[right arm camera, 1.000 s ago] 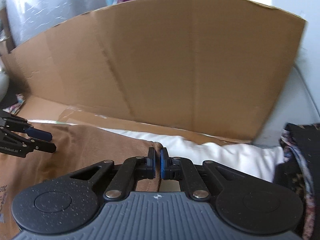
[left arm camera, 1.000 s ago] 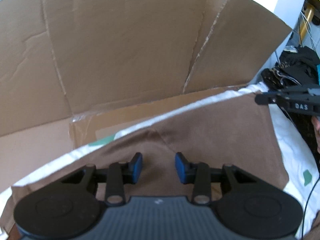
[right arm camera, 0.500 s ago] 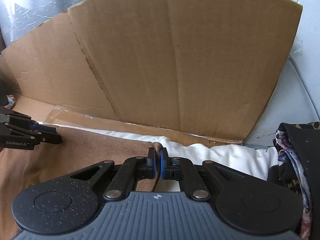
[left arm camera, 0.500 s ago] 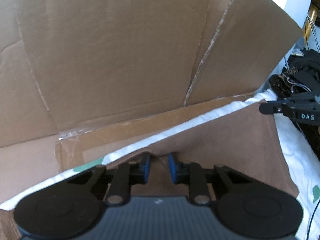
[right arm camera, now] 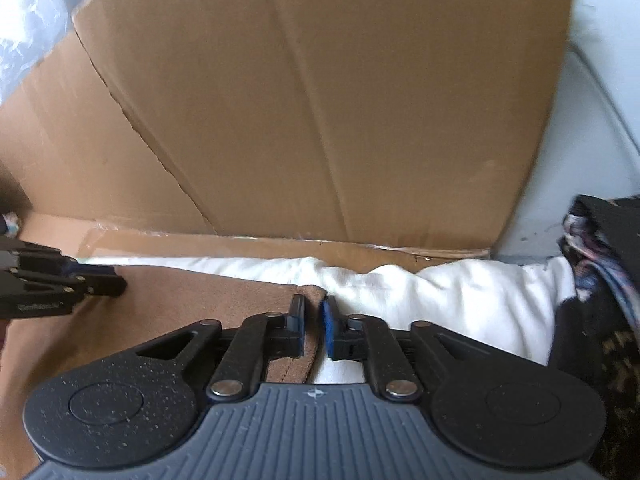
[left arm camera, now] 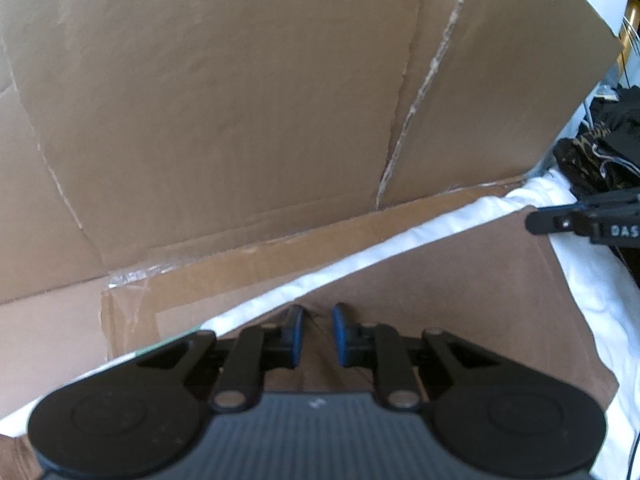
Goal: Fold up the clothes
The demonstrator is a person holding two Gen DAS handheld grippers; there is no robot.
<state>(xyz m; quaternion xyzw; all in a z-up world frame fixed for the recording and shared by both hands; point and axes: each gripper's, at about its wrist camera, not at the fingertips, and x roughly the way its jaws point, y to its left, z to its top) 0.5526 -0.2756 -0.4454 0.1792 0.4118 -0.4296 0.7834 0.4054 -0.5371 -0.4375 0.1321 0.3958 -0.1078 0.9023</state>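
Observation:
A brown cloth lies flat on white bedding. My left gripper sits at the cloth's far edge. Its blue pads have narrowed onto a small raised peak of the fabric. My right gripper is at the cloth's far right corner. Its jaws are opening: the corner still stands between them against the left pad, with a gap to the right pad. Each gripper shows in the other's view, the right gripper at the right and the left gripper at the left.
A tall cardboard sheet stands just behind the bedding and fills the back of both views. A pile of dark patterned clothes lies to the right of the bedding, also seen as dark clothes.
The left jaws went from wide apart to a narrow gap at the cloth's far edge. The right jaws, tight on the corner before, have parted.

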